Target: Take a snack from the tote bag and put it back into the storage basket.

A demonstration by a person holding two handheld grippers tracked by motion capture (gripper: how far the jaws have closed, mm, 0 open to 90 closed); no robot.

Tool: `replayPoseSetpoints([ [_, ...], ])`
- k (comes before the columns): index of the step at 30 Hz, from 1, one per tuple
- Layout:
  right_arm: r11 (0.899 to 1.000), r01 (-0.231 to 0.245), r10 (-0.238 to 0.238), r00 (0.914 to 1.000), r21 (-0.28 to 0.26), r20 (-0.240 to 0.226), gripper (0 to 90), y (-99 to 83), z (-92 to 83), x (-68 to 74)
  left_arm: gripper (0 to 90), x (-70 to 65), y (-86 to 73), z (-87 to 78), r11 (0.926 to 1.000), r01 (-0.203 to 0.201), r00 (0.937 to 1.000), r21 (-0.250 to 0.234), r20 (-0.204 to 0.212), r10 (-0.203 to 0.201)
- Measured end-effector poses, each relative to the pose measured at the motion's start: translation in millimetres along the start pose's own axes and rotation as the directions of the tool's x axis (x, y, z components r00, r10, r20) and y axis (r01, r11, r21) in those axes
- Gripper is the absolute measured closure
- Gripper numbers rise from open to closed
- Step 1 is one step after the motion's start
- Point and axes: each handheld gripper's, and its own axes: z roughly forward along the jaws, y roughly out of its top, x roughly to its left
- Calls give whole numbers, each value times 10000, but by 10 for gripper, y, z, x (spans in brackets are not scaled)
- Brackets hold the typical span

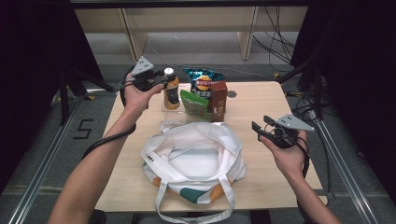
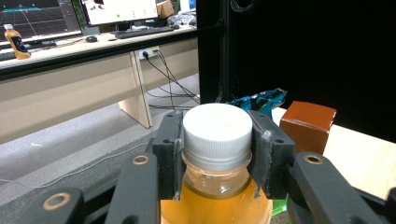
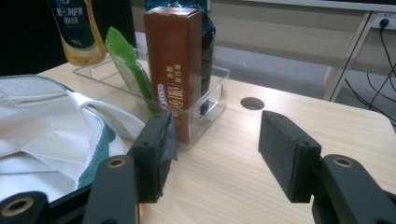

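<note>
Left gripper [image 2: 217,154] clamped on bottle [image 2: 217,186] cap, right gripper [image 3: 212,154] agape — hovering.

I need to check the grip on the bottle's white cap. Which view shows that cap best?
The left gripper view: the white cap sits close up between the left claw pads, which press its sides. The high view shows the cap tiny. In the right gripper view the bottle is cut off below its cap.

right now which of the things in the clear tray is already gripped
The orange drink bottle at the tray's left end: the left gripper is clamped on its neck under the white cap. The chip bag, green packet and brown carton stand untouched.
</note>
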Motion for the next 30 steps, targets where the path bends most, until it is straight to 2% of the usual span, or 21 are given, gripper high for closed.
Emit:
replayPoseSetpoints([
  [6, 9999, 110, -110, 9999, -30, -33, 454, 2, 2, -15, 587, 30, -44, 21, 10000, 32, 10000, 90, -11, -32],
  [9, 10000, -75, 75, 10000, 37, 9, 454, -2, -2, 5, 586, 39, -59, 34, 9999, 36, 10000, 115, -15, -35],
  [10, 10000, 41, -41, 10000, 0, -8, 454, -1, 3, -2, 586, 42, -63, 39, 9999, 41, 10000, 123, -17, -41],
  [20, 10000, 72, -72, 10000, -2, -33, 454, -1, 5, -3, 586, 60, -80, 66, 9998, 39, 10000, 172, -27, -39],
  [30, 9998, -74, 75, 9999, -166, 74, 454, -12, 18, 14, 586, 72, -117, 109, 9994, 19, 10000, 337, 10, -19],
])
